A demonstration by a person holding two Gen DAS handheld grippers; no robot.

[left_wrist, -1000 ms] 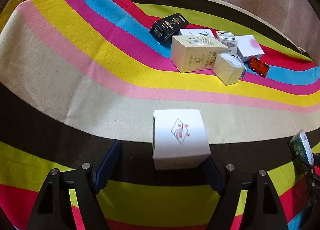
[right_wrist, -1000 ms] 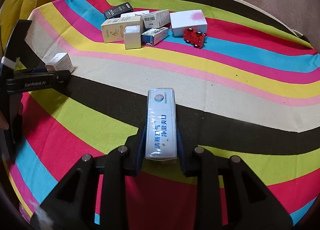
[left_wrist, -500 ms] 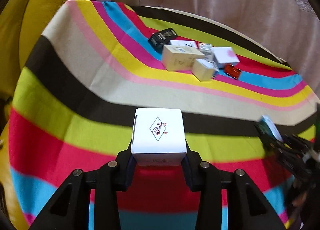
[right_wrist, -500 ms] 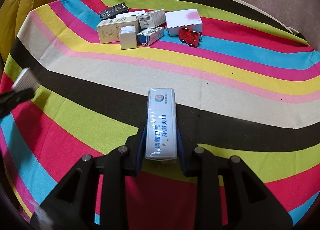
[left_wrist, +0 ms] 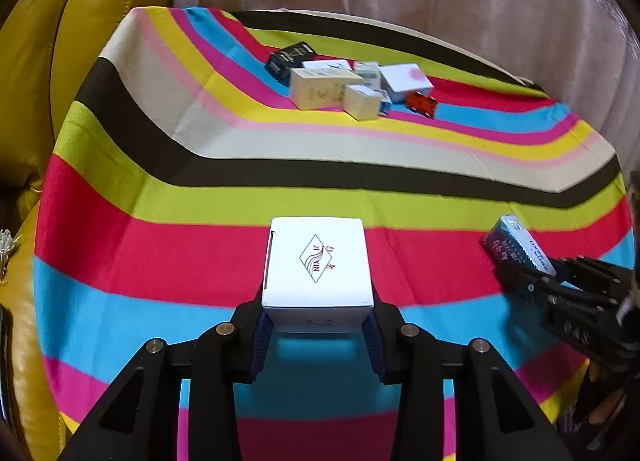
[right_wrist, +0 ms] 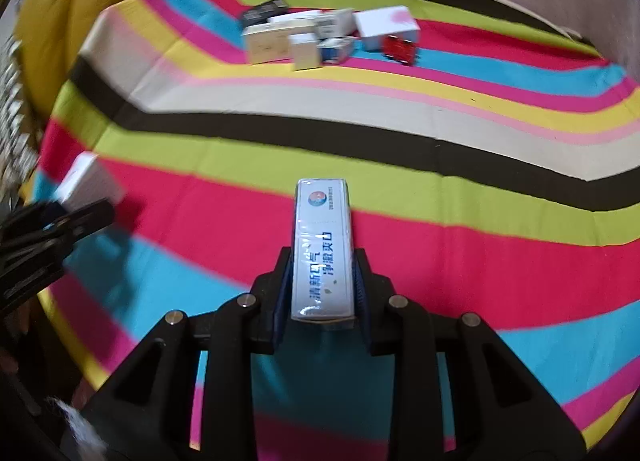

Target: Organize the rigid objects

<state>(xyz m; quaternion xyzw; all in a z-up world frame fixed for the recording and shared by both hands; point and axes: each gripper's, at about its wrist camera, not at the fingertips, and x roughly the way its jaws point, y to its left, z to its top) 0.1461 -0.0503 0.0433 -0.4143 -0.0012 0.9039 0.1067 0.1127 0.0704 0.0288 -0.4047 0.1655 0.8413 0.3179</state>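
Now the left gripper has its fingers pinching the white box, lifted off the striped cloth; a second ago they stood spread. Right gripper fingers pinch the slim carton. Both ready for sorting.

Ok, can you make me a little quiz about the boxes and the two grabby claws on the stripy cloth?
1. True or false: the left gripper is shut on the white cube box.
2. What does the right gripper hold?
A. the red toy car
B. the long narrow box
C. nothing
3. Fill in: the other boxes sit bunched together at the ____ end of the striped cloth, beside the toy car.

Key: 1 true; 2 B; 3 far.
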